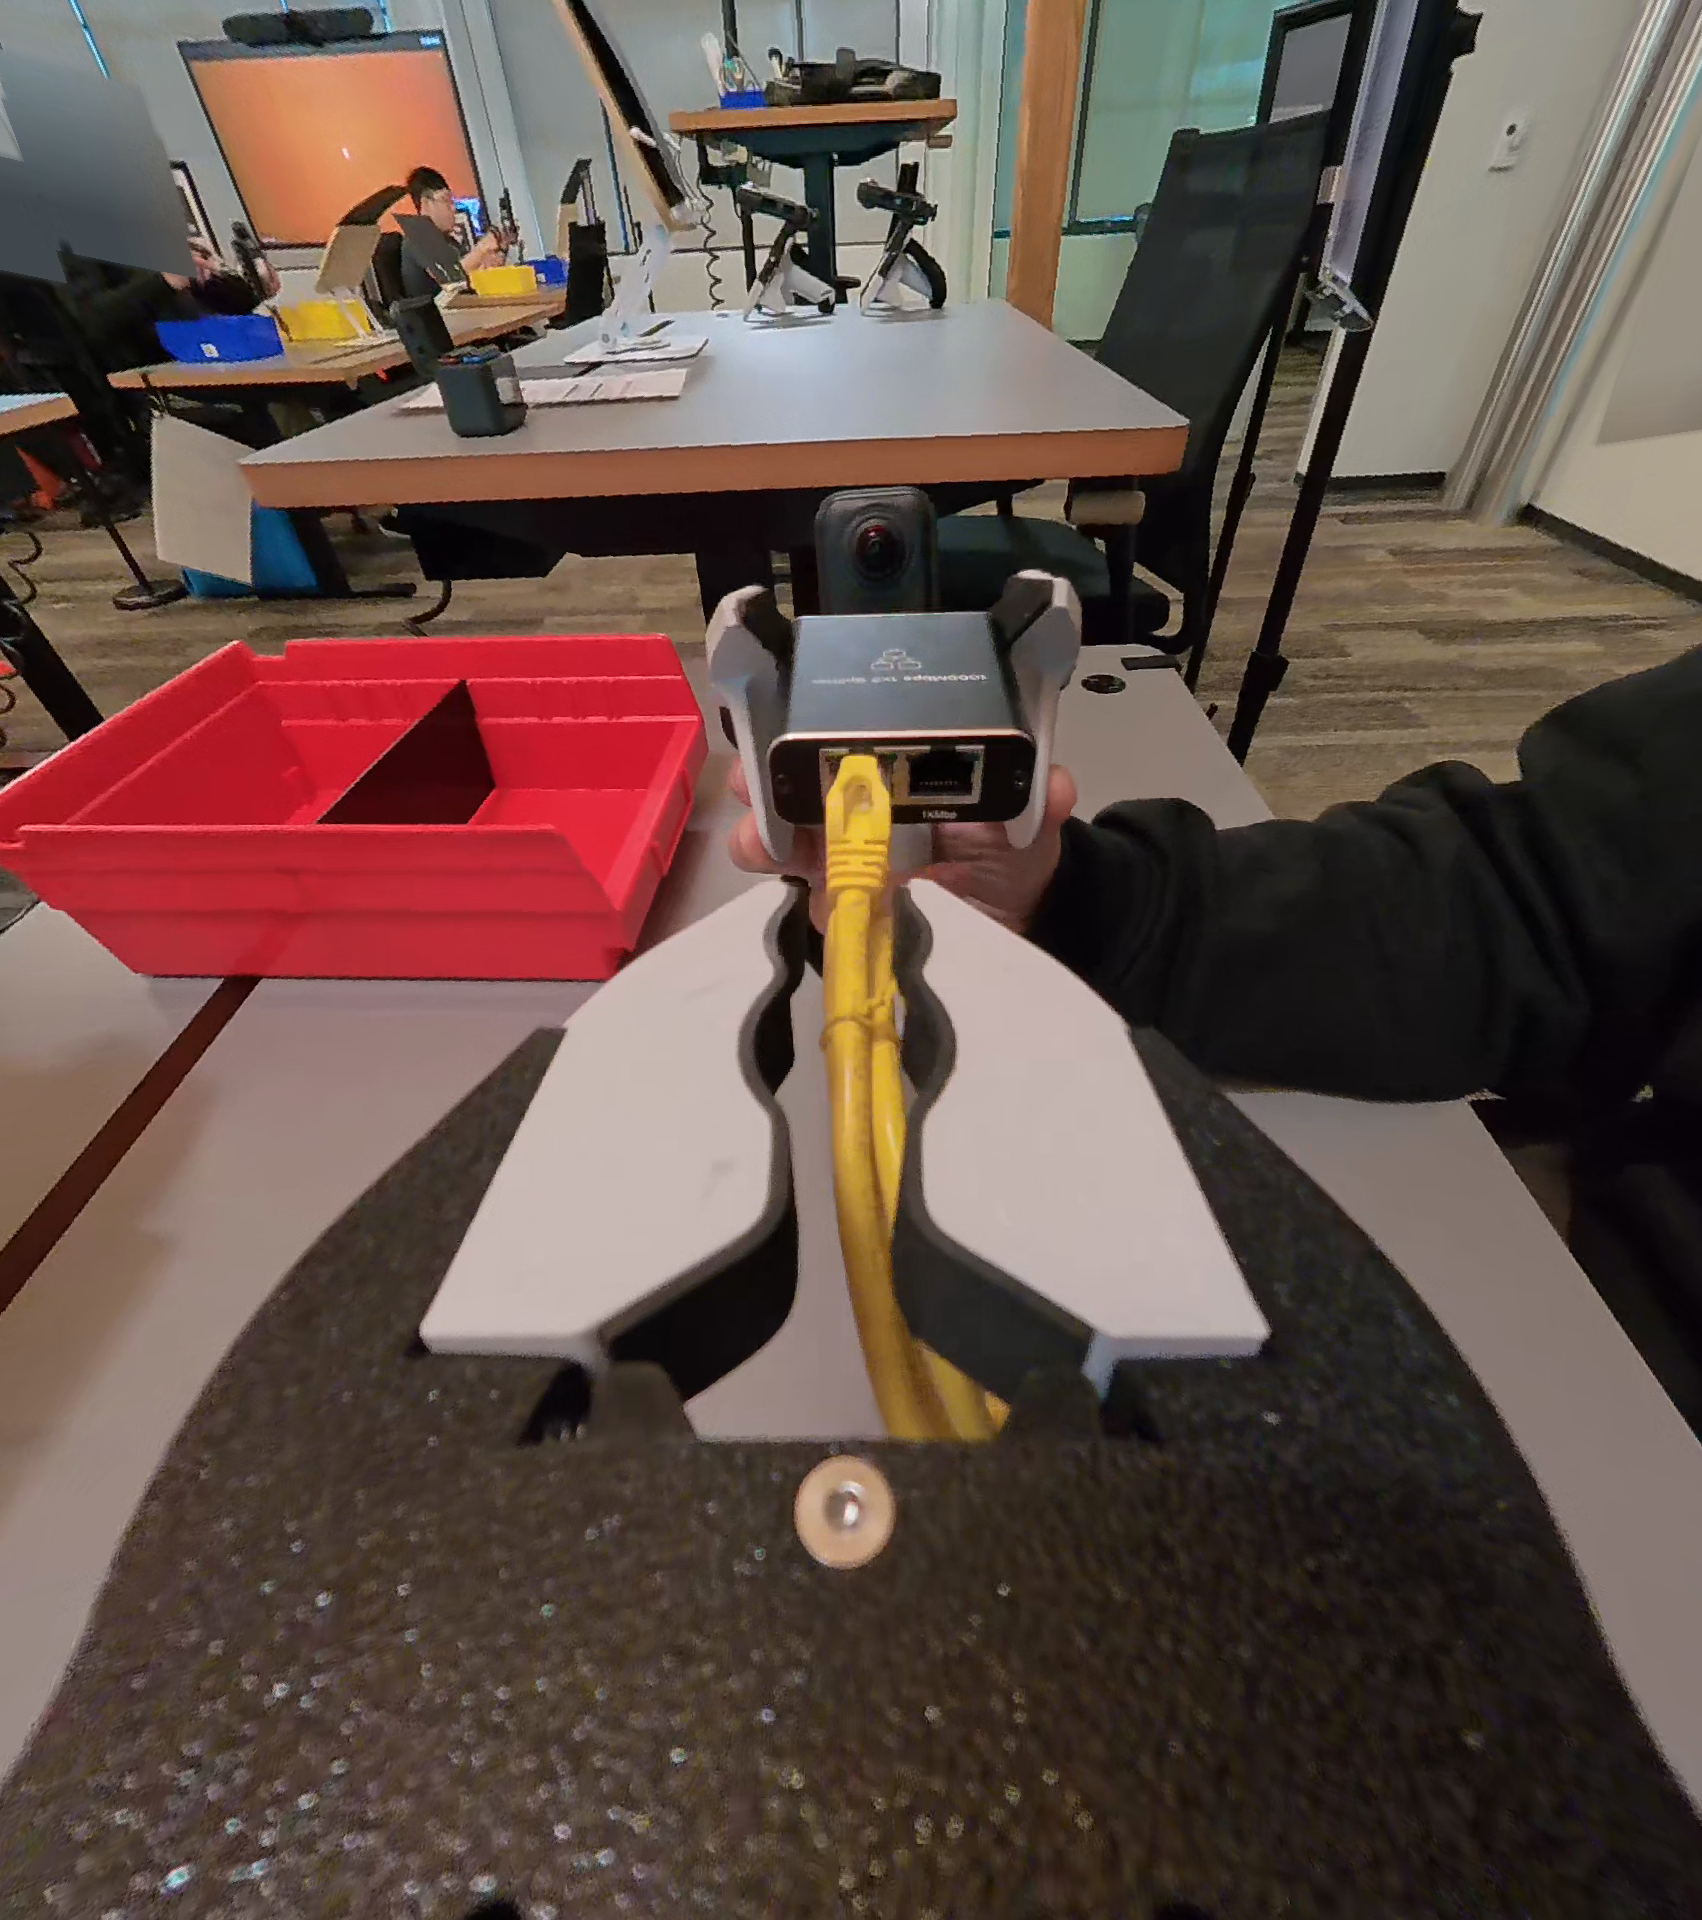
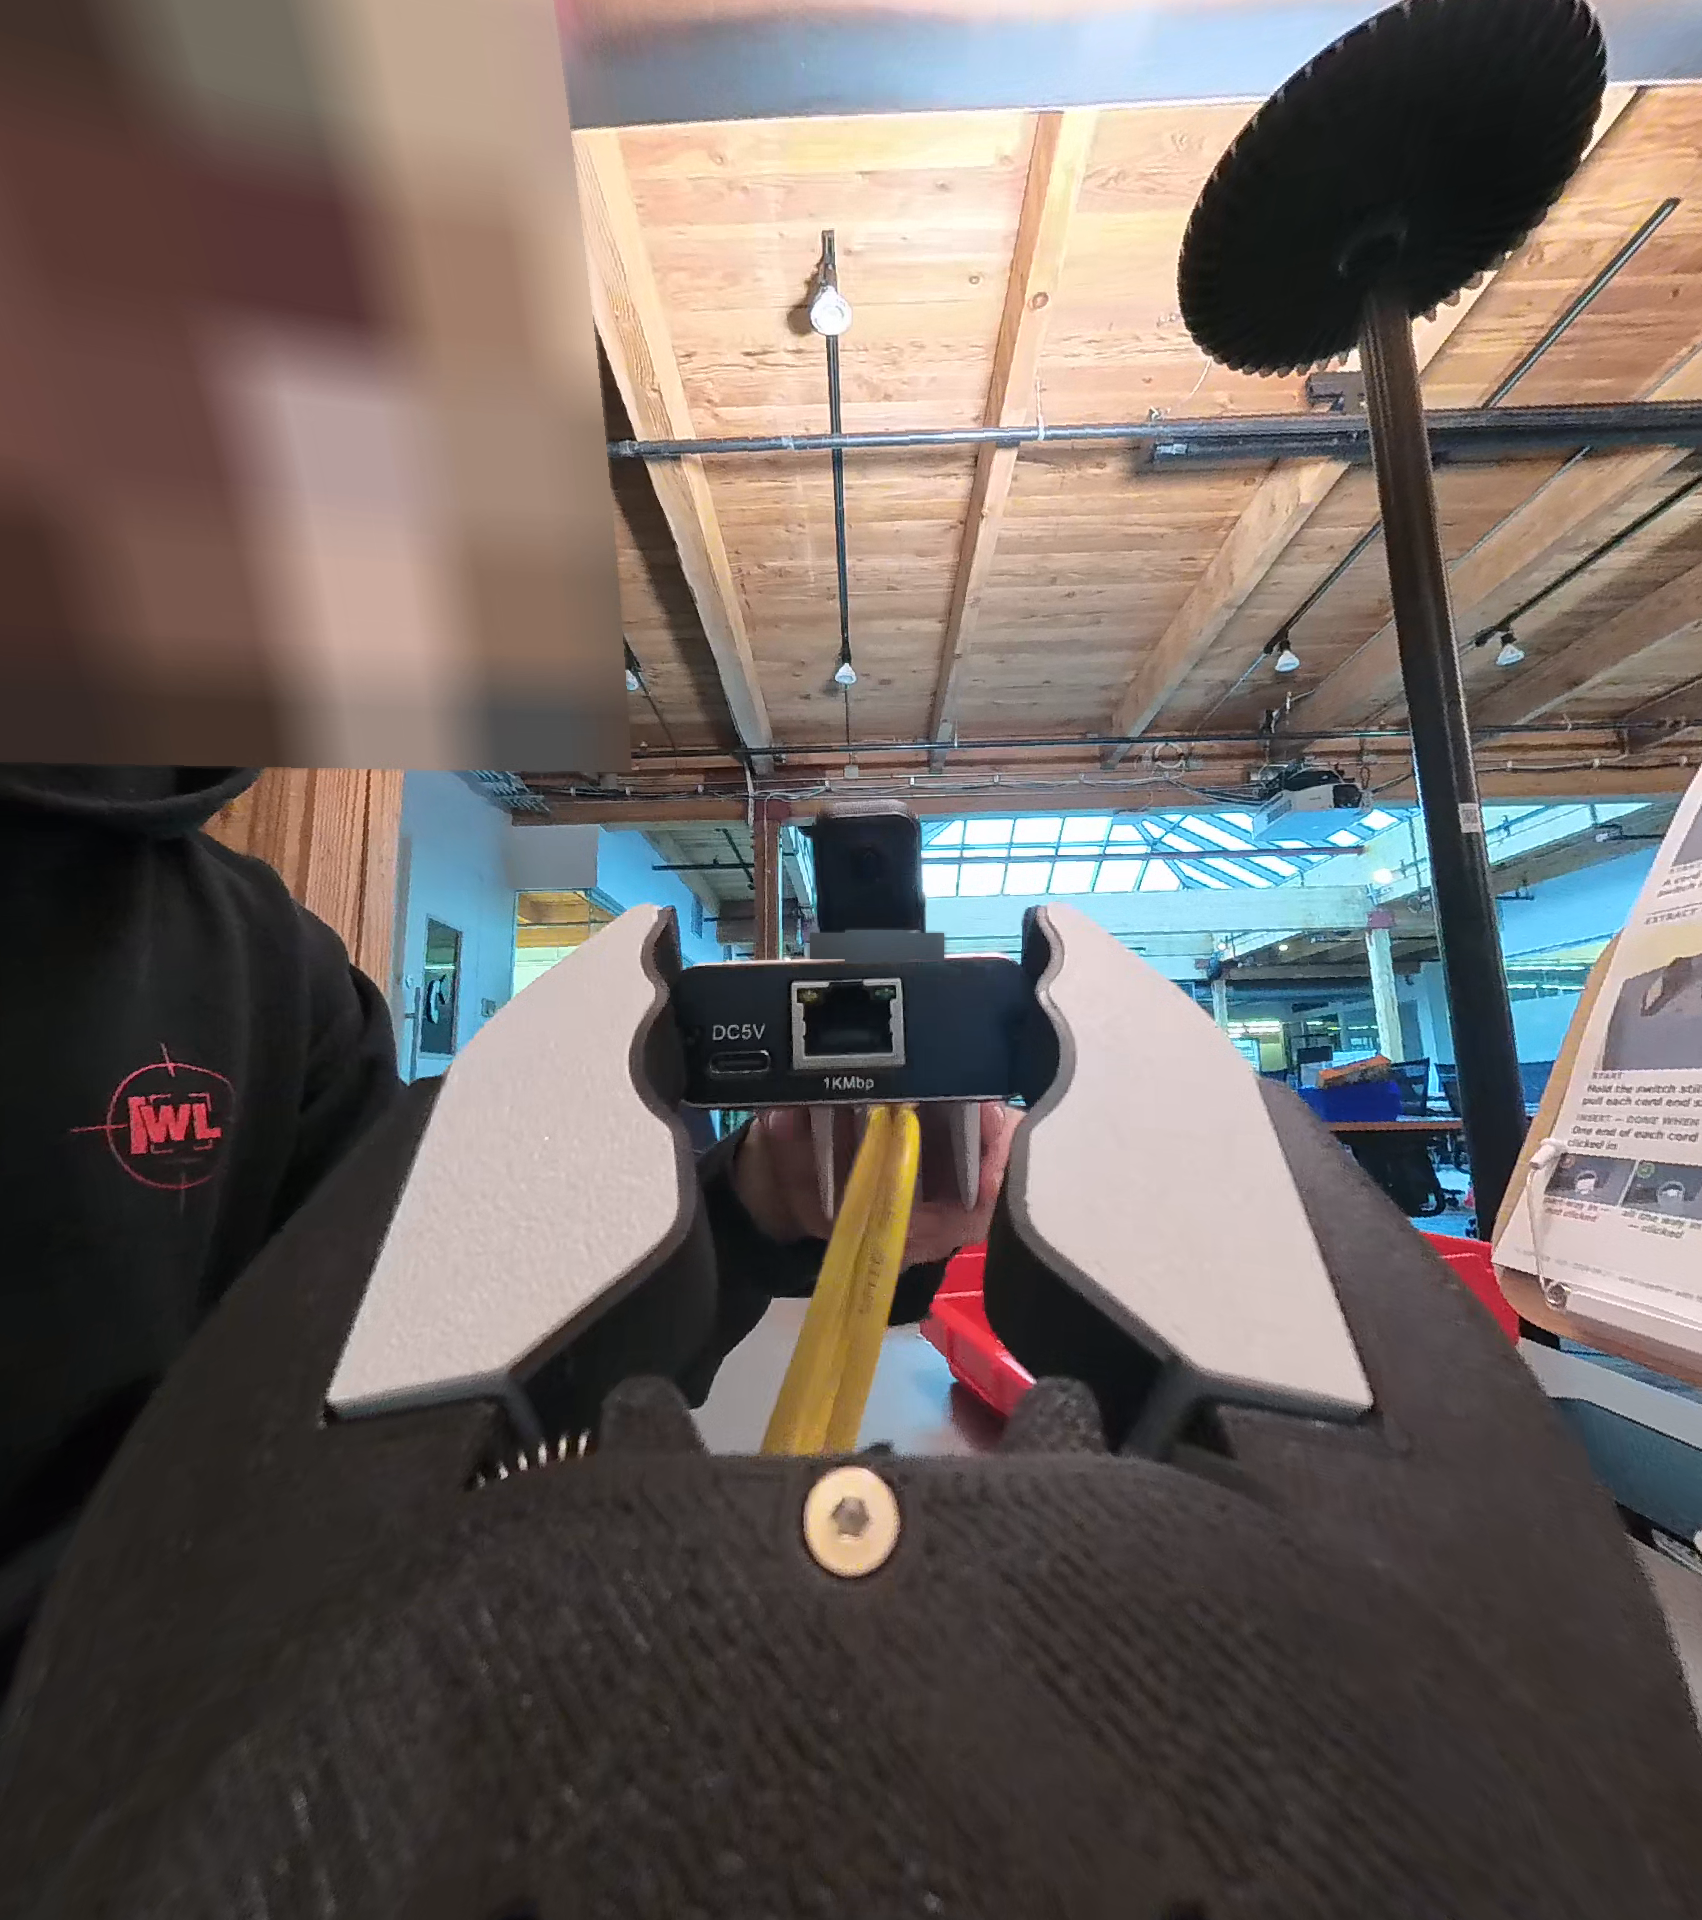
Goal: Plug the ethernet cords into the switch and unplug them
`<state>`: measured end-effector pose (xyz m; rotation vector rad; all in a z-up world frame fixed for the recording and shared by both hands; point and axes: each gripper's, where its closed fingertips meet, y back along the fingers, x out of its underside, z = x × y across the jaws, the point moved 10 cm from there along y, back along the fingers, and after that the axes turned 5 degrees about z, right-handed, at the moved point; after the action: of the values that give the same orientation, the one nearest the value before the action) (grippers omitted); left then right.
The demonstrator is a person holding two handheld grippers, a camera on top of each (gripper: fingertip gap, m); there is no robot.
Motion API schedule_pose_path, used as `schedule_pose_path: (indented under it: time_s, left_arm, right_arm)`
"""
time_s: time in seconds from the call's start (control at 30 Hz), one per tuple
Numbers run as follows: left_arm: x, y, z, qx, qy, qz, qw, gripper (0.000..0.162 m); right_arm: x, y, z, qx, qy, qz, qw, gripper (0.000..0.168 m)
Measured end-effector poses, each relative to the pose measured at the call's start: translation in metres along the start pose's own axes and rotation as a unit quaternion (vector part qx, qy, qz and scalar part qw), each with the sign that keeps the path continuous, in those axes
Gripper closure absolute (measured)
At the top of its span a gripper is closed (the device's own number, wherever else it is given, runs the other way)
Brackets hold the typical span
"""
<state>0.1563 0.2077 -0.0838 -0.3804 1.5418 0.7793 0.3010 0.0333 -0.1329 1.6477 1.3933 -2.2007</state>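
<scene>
The right gripper (image 2: 847, 1023) clamps the switch (image 1: 894, 717) by its sides. The left gripper (image 1: 852, 935) pinches the cord (image 1: 862, 1039), plugged into the switch's left port; its right port (image 1: 942, 774) is free. Left of the switch sits a bin (image 1: 338, 810).

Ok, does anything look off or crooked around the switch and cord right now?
Nothing stands out. The yellow cord runs straight into the left port of the switch, which sits level in the right gripper. The left gripper is shut on the cord. The red bin looks intact.
</scene>
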Motion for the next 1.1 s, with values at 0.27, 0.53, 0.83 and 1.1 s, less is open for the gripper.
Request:
schedule_pose_path:
  time_s: [0.27, 0.53, 0.83, 1.1]
  left_arm:
    - [0.004, -0.007, 0.002, -0.001, 0.001, 0.003, 1.000, 0.151]
    - [0.002, 0.002, 0.004, -0.041, -0.063, 0.026, 0.997, 0.151]
    - [0.010, 0.006, 0.012, -0.024, -0.031, 0.041, 0.998, 0.151]
    - [0.020, 0.010, 0.020, 0.021, 0.003, 0.023, 0.999, 0.151]
  right_arm:
    - [0.001, 0.001, -0.001, 0.012, 0.002, 0.015, 1.000, 0.105]
    - [0.001, -0.003, 0.000, 0.045, 0.039, 0.113, 0.992, 0.105]
    - [0.007, -0.003, -0.001, 0.075, 0.069, 0.219, 0.970, 0.103]
    - [0.013, -0.009, 0.001, 0.066, 0.077, 0.235, 0.967, 0.092]
